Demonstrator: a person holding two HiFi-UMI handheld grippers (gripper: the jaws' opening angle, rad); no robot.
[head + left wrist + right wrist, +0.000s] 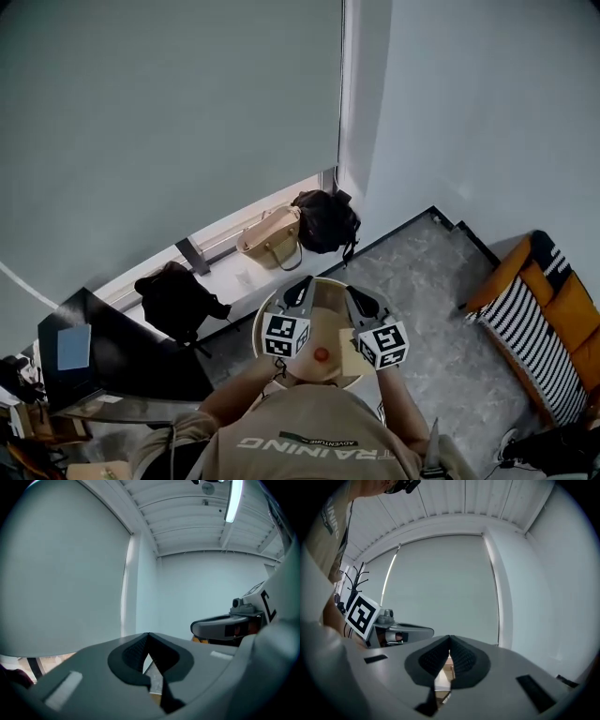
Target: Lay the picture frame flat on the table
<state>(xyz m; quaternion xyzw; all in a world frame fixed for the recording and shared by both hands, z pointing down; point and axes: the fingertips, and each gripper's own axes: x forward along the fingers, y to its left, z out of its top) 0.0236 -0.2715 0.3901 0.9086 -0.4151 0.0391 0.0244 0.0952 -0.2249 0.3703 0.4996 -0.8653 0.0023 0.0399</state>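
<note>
Closest to the lens, my left gripper has its jaws pressed together, tip against tip, with nothing caught between them; only a sliver of pale and wood-coloured surface shows through the gap under the tips. My right gripper is the same, jaws closed on nothing. Both point level toward the grey window blind and the white wall, side by side, each seeing the other at its edge. From the head view, what I take to be the picture frame, a tan panel with a small red spot, lies flat on the round table, below and between my two grippers and apart from both pairs of jaws. My marker cubes cover its left and right edges, and a cream piece sits just beside it under the right cube. Beyond the table, a tan handbag, a dark bag and a black backpack sit by the window ledge; a striped cushion lies well off to the right
</note>
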